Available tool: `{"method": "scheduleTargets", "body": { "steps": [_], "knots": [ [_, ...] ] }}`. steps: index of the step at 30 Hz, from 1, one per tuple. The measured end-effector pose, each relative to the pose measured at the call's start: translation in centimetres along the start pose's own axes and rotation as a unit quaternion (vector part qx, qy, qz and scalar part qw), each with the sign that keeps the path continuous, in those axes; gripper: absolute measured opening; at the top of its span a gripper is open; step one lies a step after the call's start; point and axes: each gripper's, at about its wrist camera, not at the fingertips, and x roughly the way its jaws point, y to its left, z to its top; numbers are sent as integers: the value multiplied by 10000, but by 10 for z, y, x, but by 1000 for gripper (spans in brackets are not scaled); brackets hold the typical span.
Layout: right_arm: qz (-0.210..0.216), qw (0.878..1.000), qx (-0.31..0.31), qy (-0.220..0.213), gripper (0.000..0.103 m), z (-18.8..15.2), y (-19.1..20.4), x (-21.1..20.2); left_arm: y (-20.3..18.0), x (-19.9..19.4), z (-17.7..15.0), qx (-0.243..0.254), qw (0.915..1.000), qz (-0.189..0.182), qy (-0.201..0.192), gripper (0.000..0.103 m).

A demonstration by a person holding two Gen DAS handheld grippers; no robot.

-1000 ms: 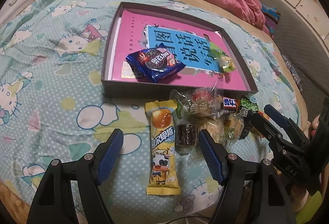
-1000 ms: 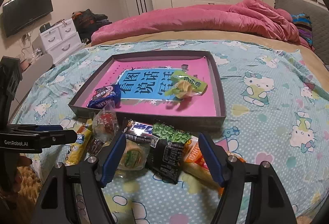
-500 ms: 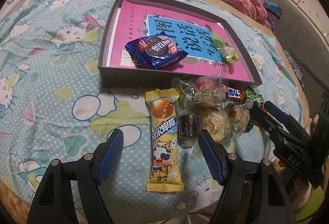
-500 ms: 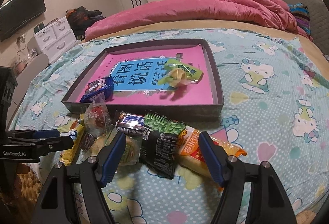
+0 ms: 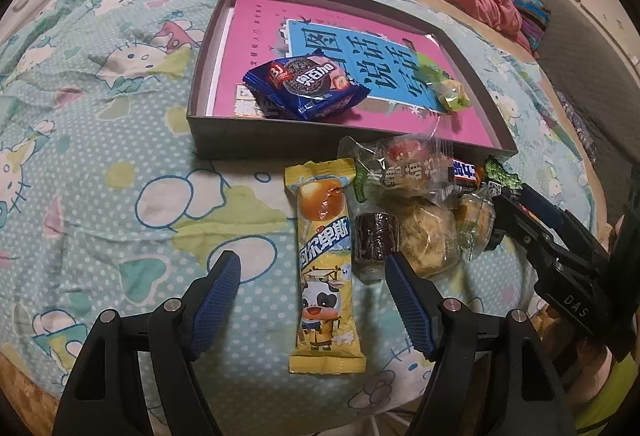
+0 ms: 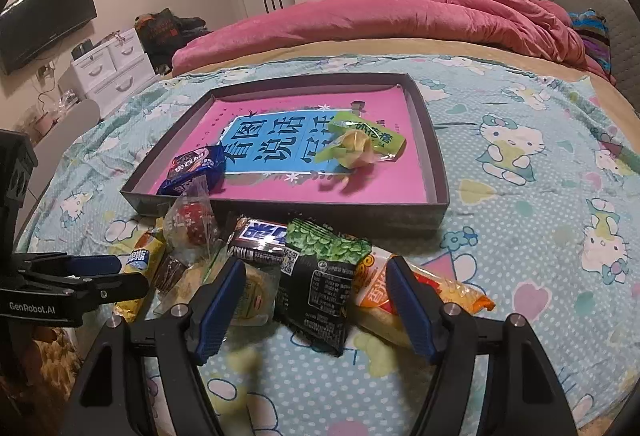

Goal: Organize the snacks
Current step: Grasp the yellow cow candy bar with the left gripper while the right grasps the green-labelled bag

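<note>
My left gripper (image 5: 310, 294) hangs over the bed (image 5: 100, 164), its fingers (image 5: 218, 290) closing slightly but wide apart, gripping nothing; the yellow cow-print snack (image 5: 325, 268) lies between them at lower centre. My right gripper (image 6: 316, 306) holds its fingers (image 6: 222, 300) wide apart and empty above the black-and-green packet (image 6: 320, 280). The loose snack pile (image 5: 420, 204) sits against the tray (image 6: 434, 140) near edge. Inside the tray lie a blue biscuit pack (image 5: 306, 86) and a green packet (image 6: 366, 140).
</note>
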Motion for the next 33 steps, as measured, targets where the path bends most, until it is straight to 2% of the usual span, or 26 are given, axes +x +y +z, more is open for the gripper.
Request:
{"method": "scheduleTargets", "body": {
  "steps": [3,7,18,21,26,29,33],
  "knots": [
    [-7,10000,-81,-30,70,0,2,1,-1,2,1,25,10000,-4,-4,65],
    [-17,9998,-193,-51,65,1,5,3,-1,4,0,34,10000,6,-6,61],
    [-65,9987,-494,-104,52,3,12,8,-2,5,-1,48,10000,24,-12,60],
    [-280,9975,-650,-3,50,3,14,15,-2,5,-1,46,10000,20,-12,60],
    [-400,9956,-845,59,47,2,18,21,0,8,0,-8,10000,21,-8,60],
    [-311,9955,-888,66,38,1,18,22,-2,10,1,12,10000,50,-25,60],
    [-26,9980,-634,65,37,3,9,19,-2,12,2,-19,10000,54,-68,57]
  ]
}}
